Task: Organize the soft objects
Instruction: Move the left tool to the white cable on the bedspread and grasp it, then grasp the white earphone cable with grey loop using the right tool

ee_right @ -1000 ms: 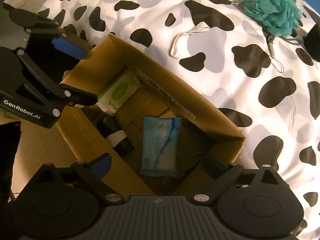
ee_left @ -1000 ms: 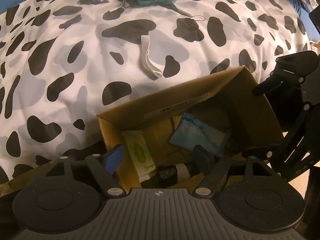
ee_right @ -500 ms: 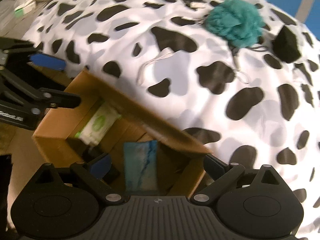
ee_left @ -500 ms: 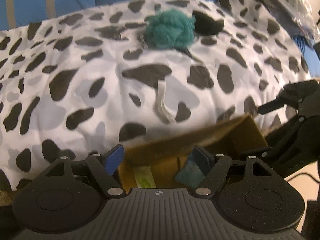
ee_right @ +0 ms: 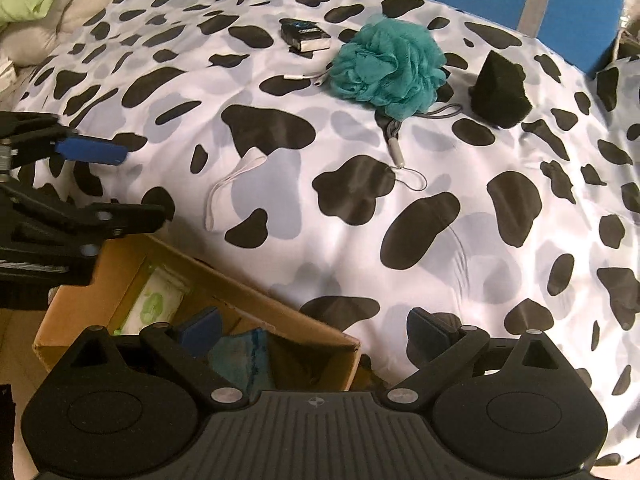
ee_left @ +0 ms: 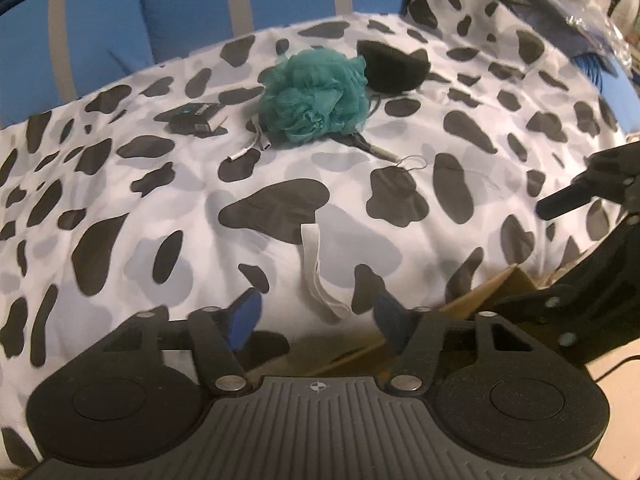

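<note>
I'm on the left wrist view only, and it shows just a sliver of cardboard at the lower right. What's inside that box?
Observer: The right wrist view looks down into the cardboard box. A green-and-white packet lies at its left end.
Operator: Anything else in there?
Observer: A blue cloth lies beside the packet, partly hidden behind the right gripper.
Operator: Is that gripper carrying anything?
Observer: No, its jaws stand open with nothing between them.
</note>
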`<move>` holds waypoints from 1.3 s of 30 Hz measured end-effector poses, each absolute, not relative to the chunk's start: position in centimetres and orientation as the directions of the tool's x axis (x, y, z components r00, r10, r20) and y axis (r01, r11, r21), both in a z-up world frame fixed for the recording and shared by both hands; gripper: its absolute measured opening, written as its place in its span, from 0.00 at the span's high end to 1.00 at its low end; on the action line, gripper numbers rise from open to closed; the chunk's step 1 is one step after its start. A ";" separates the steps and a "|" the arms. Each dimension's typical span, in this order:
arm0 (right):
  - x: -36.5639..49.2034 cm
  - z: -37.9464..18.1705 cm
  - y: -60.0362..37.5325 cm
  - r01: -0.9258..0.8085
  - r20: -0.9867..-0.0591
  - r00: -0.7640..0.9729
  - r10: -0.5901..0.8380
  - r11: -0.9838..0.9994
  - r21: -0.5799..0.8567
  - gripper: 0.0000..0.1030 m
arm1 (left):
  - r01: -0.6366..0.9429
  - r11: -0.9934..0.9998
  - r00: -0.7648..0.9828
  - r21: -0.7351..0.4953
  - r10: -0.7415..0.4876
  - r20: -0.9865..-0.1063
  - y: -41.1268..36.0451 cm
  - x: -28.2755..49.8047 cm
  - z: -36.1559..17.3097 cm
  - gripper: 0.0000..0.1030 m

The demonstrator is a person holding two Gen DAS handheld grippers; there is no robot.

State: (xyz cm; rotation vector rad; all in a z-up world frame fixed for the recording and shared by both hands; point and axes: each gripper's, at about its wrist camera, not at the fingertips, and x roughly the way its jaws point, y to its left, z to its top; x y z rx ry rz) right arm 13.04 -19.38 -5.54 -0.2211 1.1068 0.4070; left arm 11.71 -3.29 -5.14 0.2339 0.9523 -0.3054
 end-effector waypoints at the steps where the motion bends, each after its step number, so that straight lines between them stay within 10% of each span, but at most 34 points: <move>1: 13.1 -5.5 -19.5 -0.418 -0.898 0.387 0.208 0.908 0.030 0.04 | 0.357 0.932 0.535 0.062 -0.150 -0.832 -3.4 12.3 -5.5 0.47; 16: 13.4 -4.9 -22.0 -0.337 -0.873 0.436 0.217 0.939 0.065 0.04 | 0.322 0.945 0.483 0.059 -0.110 -0.869 -4.5 16.8 -10.4 0.69; 19: 13.5 -4.6 -22.1 -0.335 -0.868 0.446 0.219 0.940 0.065 0.04 | 0.330 0.939 0.507 0.098 -0.088 -0.858 -4.8 16.8 -10.0 0.96; 39: 18.7 -2.8 -23.7 -0.272 -0.795 0.574 0.196 0.961 0.040 0.05 | 0.338 0.941 0.603 0.011 -0.208 -0.770 -2.7 16.3 -2.6 0.96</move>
